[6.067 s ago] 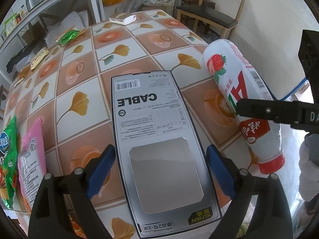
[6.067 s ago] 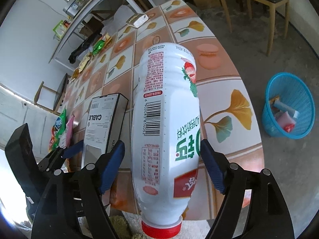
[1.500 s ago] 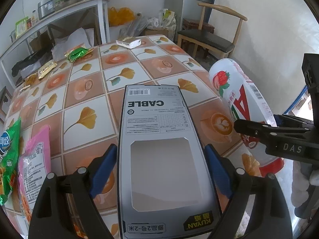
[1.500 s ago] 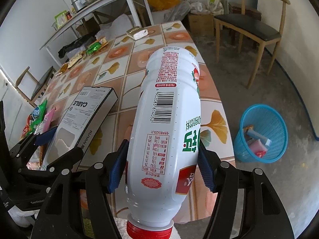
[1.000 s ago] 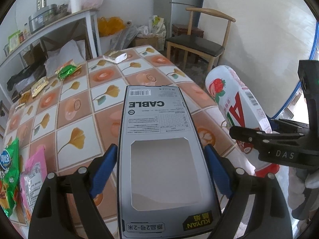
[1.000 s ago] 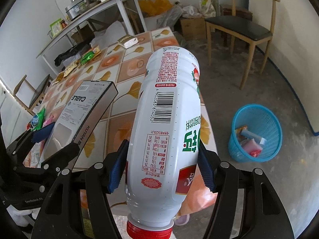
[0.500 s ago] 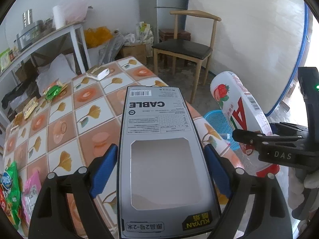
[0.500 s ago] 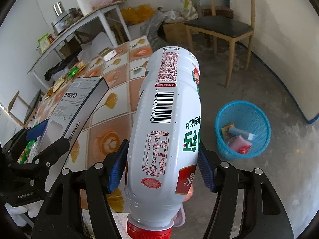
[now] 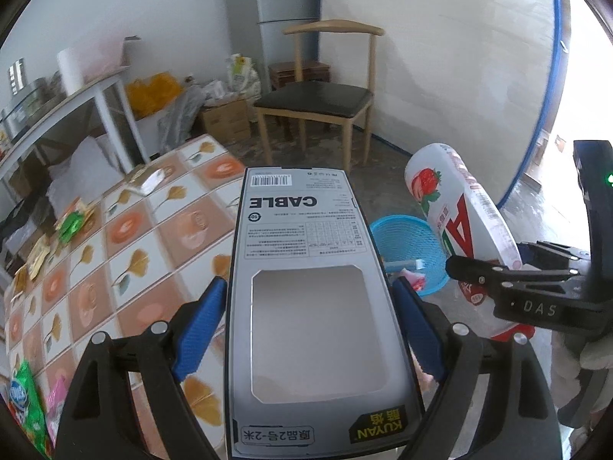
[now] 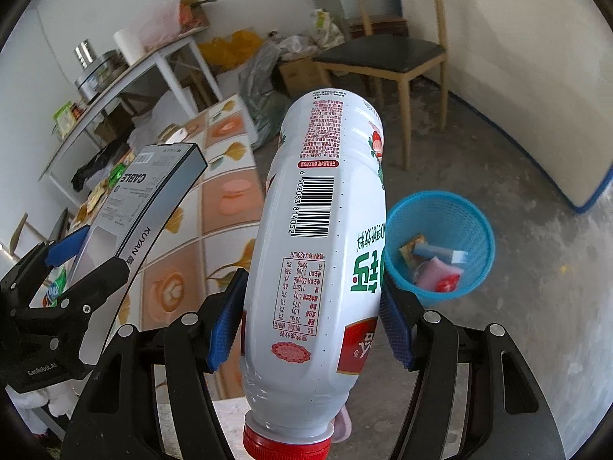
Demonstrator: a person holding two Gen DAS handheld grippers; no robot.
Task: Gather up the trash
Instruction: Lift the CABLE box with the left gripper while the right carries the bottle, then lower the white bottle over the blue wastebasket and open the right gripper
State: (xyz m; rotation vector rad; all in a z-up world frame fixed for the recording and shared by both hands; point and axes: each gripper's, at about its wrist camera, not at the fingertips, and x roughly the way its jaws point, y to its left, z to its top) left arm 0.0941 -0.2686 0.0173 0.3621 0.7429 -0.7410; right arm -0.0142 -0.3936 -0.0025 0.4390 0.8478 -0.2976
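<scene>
Cardboard, grey, is what my left tool [image 9: 306, 329] grips: a flat cable box [image 9: 302, 268] with "CABLE" printed on it and a cut-out window, pinched by its long edges between the blue pads [image 9: 199, 329]. It is lifted off the counter [image 9: 126, 237] and juts forward past the counter's edge.

My right tool [image 10: 312, 318] is clamped on a white yogurt-drink bottle [image 10: 325, 237] with a strawberry on its label. The pads [image 10: 226, 322] press both sides of its lower body, the red cap [image 10: 285, 442] points back toward me and the base points away. In the left wrist view the same bottle [image 9: 459, 222] sits just to the right of the box, with the right tool [image 9: 532, 287] across it.

Beyond the bottle, down on the concrete floor, stands a blue mesh wastebasket [image 10: 471, 211] with a few wrappers already inside; from the left view the basket [image 9: 406, 237] shows between the box and the bottle.

Snack packets [image 9: 72, 226] lie on the tiled counter at left, and a wooden chair [image 9: 318, 103] stands by the wall.
</scene>
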